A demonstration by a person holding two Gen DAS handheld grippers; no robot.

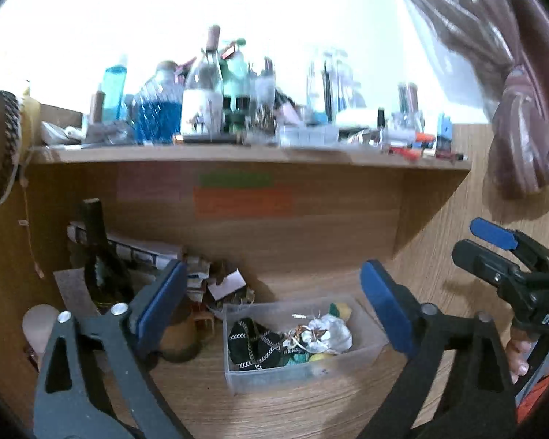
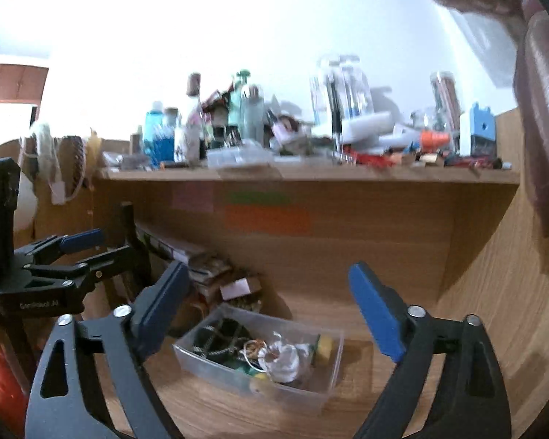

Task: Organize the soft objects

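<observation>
A clear plastic bin point(image 1: 366, 356) sits on the wooden desk under a shelf. It holds a black cloth with a chain pattern point(image 1: 254, 345), a crumpled white soft item point(image 1: 329, 333), a yellow and green sponge point(image 1: 342, 309) and small coloured bits. The bin also shows in the right wrist view point(image 2: 311, 398). My left gripper point(image 1: 271, 305) is open and empty, held above and in front of the bin. My right gripper point(image 2: 269, 312) is open and empty, also above the bin. The right gripper shows at the right edge of the left wrist view point(image 1: 494, 241).
A dark glass bottle point(image 1: 102, 267) stands left of the bin, with papers and small boxes point(image 1: 201, 274) behind it. The shelf point(image 1: 238, 153) above carries several bottles, jars and small items. A brown curtain point(image 1: 512, 91) hangs at the right.
</observation>
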